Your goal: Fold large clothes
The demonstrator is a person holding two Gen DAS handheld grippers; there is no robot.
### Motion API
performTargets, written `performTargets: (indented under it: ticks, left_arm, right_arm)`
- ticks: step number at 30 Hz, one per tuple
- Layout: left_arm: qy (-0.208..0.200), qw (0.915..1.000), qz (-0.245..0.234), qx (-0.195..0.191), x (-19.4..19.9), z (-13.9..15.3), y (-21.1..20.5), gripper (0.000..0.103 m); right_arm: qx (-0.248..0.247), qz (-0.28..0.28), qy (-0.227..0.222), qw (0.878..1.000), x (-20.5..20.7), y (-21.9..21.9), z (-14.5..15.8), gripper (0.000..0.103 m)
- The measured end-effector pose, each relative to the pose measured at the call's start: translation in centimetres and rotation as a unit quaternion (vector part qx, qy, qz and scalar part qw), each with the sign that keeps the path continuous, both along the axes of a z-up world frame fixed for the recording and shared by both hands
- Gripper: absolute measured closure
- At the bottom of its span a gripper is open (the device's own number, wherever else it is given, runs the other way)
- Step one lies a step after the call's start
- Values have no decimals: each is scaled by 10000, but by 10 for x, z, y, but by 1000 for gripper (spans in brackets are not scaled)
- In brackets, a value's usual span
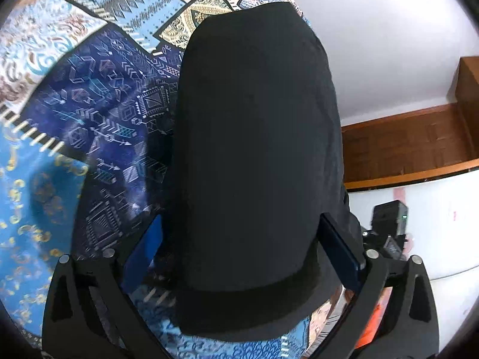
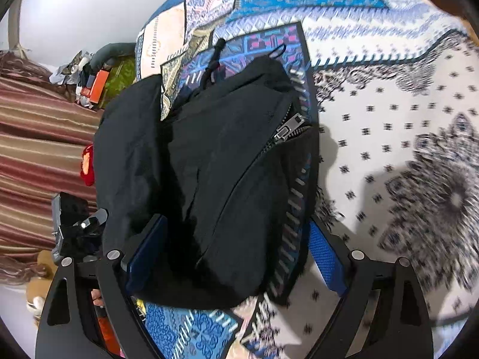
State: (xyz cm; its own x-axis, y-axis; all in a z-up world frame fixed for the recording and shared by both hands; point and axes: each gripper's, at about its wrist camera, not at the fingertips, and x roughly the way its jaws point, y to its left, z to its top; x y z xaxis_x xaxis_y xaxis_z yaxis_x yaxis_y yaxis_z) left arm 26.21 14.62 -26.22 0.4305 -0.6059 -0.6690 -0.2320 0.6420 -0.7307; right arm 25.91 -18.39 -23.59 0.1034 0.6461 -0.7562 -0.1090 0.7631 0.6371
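Note:
A black zip jacket (image 2: 209, 164) lies folded into a thick bundle on a patterned bedspread (image 2: 389, 119). Its zipper pull (image 2: 289, 127) and a black drawcord (image 2: 214, 59) show at the far end. My right gripper (image 2: 236, 257) is open, its blue pads on either side of the bundle's near end. In the left wrist view the jacket (image 1: 254, 149) is a long dark fold running away from me. My left gripper (image 1: 248, 248) is open with a pad on each side of its near hem.
The bedspread (image 1: 74, 119) covers the bed. A white wall (image 1: 389, 45) and a wooden shelf (image 1: 404, 143) lie to the right of the left gripper. A striped blanket (image 2: 39, 137) and small clutter (image 2: 95, 83) lie to the left of the bed.

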Motion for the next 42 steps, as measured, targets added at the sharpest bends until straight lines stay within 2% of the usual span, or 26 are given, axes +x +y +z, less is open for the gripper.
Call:
performTargets:
  ticks: [1, 3, 7, 9, 10, 12, 15, 21, 24, 29, 32, 34, 38, 42]
  left_arm:
    - [-1, 10000, -1, -34, 2, -2, 0, 0]
    - [-24, 9999, -30, -127, 7, -5, -2, 0]
    - [-69, 9997, -64, -208, 14, -7, -6, 0]
    - [-126, 9998, -76, -116, 16, -4, -10, 1]
    - [-145, 9998, -86, -55, 15, -2, -12, 3]
    - [-182, 9997, -66, 114, 13, 5, -16, 11]
    - [-177, 9996, 9, 208, 13, 19, -20, 21]
    - [-504, 9972, 95, 535, 18, 66, -5, 26]
    - [-969, 9923, 115, 769, 19, 104, 9, 27]
    - [-1505, 9835, 100, 1002, 34, 159, 43, 27]
    - [-1724, 9792, 87, 1063, 41, 178, 69, 27]
    - [-1821, 9772, 71, 1086, 50, 186, 90, 27]
    - [-1805, 9773, 61, 1104, 67, 177, 120, 27]
    - [-1537, 9823, 77, 1067, 95, 141, 152, 27]
  right_arm:
    - [72, 27, 63, 10000, 3, 2, -4, 15]
    - [227, 70, 138, 9996, 7, 8, -10, 26]
    - [357, 21, 212, 9991, 10, 16, -11, 35]
    - [330, 26, 199, 9993, 9, 16, -8, 52]
    - [328, 29, 178, 9993, 8, 16, -6, 56]
    - [419, 65, 90, 9991, 6, 14, -1, 71]
    - [478, 95, -16, 9988, 6, 14, 8, 79]
    - [462, 184, -355, 9981, 9, 38, 36, 81]
    - [604, 266, -592, 9961, 19, 56, 58, 82]
    - [773, 356, -1141, 9898, 37, 90, 94, 82]
    - [776, 405, -1453, 9855, 48, 115, 110, 82]
    - [792, 426, -1569, 9835, 56, 126, 113, 82]
    - [748, 470, -1623, 9828, 76, 158, 100, 82]
    - [628, 486, -1433, 9865, 95, 180, 65, 82]
